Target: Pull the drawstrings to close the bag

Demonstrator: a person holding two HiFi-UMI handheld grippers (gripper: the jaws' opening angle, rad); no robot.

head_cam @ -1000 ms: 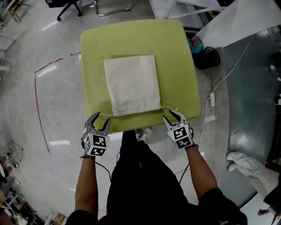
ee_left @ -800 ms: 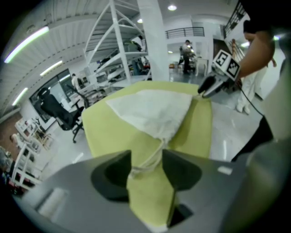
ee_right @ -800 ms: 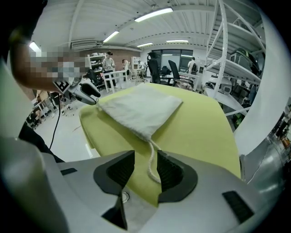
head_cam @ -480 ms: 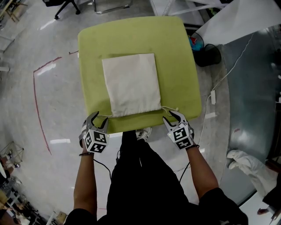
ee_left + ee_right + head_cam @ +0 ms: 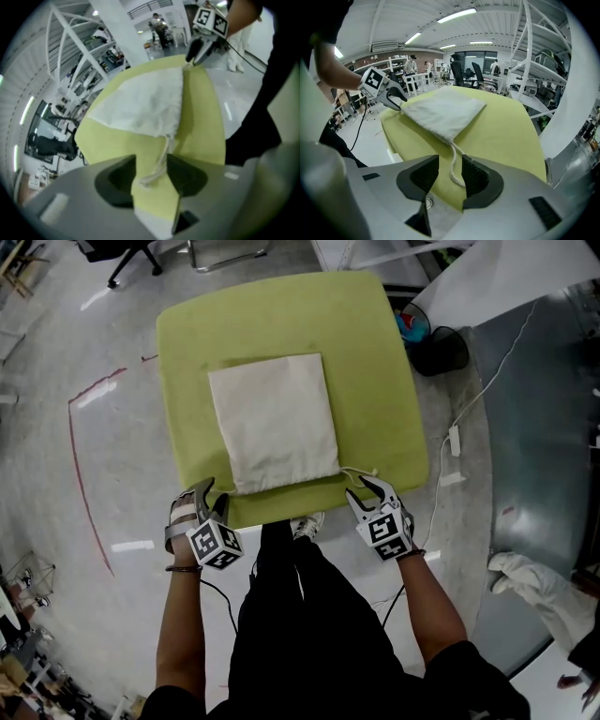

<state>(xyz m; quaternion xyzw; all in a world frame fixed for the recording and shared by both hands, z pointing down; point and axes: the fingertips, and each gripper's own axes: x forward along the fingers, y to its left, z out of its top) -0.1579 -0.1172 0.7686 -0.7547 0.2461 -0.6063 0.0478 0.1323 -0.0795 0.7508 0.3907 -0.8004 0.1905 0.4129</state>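
A flat white drawstring bag (image 5: 272, 418) lies in the middle of the green table (image 5: 375, 399), its mouth toward me. My left gripper (image 5: 212, 495) stands at the bag's near left corner, rolled over to one side. In the left gripper view its jaws are open around the left drawstring (image 5: 158, 166), and the pads do not press on it. My right gripper (image 5: 364, 487) stands at the near right corner. The right drawstring (image 5: 454, 168) lies between its open jaws, close to the right pad. The bag (image 5: 443, 112) lies flat and unbunched.
A black bin (image 5: 439, 352) stands on the floor by the table's right side, with a white cable (image 5: 473, 413) running past it. Red tape (image 5: 80, 465) marks the floor at left. My legs and a shoe (image 5: 305, 524) are at the table's near edge.
My left gripper has rolled, so its marker cube now faces another way, and it has sunk a little at the bag's corner. The right gripper has kept still.
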